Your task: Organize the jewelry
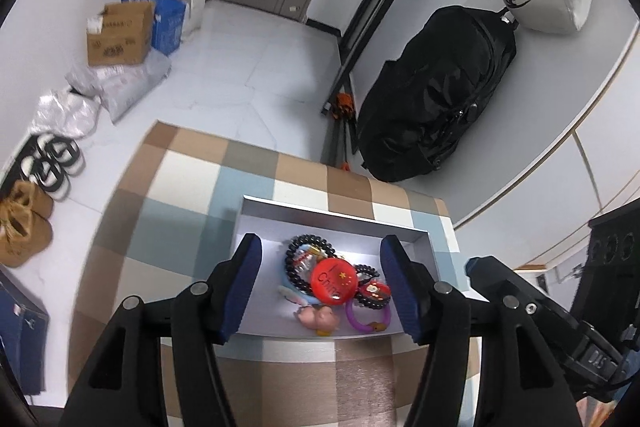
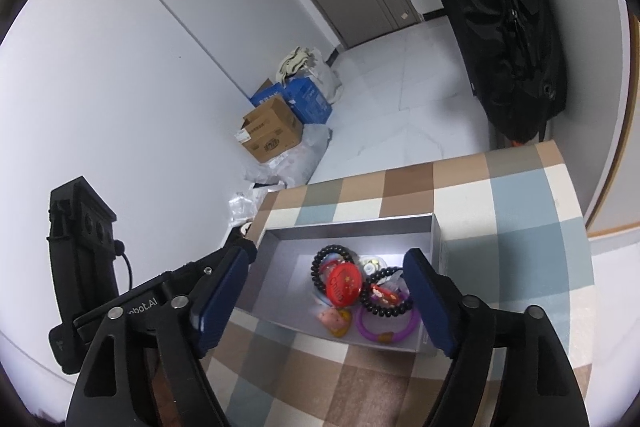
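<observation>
We hover both grippers, left gripper (image 1: 322, 283) and right gripper (image 2: 328, 301), jaws released, over the tray (image 1: 332, 219), because the jewelry pile (image 1: 332, 283) sits at six o'clock.

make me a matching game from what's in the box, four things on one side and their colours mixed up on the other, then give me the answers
Things:
1. round badge
2. plastic ring
3. bead bracelet
4. little pig figure

Colours:
A. black
B. pink
C. red
D. purple

Pairs: 1-C, 2-D, 3-A, 4-B

All four lie in the open grey box on the checked cloth.
</observation>
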Demonstrator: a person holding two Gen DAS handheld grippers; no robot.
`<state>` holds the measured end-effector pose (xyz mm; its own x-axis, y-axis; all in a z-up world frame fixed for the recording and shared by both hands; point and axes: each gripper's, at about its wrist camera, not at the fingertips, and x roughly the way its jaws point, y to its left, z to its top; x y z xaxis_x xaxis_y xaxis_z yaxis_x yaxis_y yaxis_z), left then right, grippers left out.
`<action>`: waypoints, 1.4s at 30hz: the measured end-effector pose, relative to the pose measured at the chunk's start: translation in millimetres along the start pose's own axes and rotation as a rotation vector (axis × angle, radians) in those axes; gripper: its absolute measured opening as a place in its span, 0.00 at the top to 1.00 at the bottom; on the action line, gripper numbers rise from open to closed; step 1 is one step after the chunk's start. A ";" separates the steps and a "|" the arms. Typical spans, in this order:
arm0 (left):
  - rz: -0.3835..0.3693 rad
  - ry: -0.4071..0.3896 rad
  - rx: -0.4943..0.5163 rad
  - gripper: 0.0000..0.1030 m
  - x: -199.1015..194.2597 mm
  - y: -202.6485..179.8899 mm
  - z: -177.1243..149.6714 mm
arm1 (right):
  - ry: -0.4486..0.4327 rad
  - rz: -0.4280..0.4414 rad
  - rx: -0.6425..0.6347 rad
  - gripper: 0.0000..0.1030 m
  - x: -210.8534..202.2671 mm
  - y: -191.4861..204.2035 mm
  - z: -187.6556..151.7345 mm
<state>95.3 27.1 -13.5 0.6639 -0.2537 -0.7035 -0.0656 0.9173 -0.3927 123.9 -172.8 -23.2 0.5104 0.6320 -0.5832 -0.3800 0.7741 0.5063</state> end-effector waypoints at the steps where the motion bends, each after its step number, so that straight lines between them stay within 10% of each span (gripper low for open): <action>1: 0.011 -0.019 0.011 0.36 -3.5 -1.4 -0.8 | -0.008 -0.001 -0.008 0.17 -2.0 1.6 -0.7; 10: 0.095 -0.148 0.082 0.29 -32.1 -2.7 -11.9 | -0.121 0.009 -0.099 0.00 -29.4 21.4 -8.8; 23: 0.154 -0.309 0.140 0.18 -73.1 -3.4 -43.4 | -0.217 -0.049 -0.224 0.00 -60.9 41.5 -46.0; 42: 0.221 -0.332 0.176 0.18 -79.8 -8.6 -72.0 | -0.243 -0.120 -0.271 0.00 -72.8 33.6 -78.0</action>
<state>-10.7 17.4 3.4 0.8536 0.0403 -0.5194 -0.1236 0.9842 -0.1268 13.8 -189.9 -13.3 0.7194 0.5343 -0.4438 -0.4799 0.8443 0.2386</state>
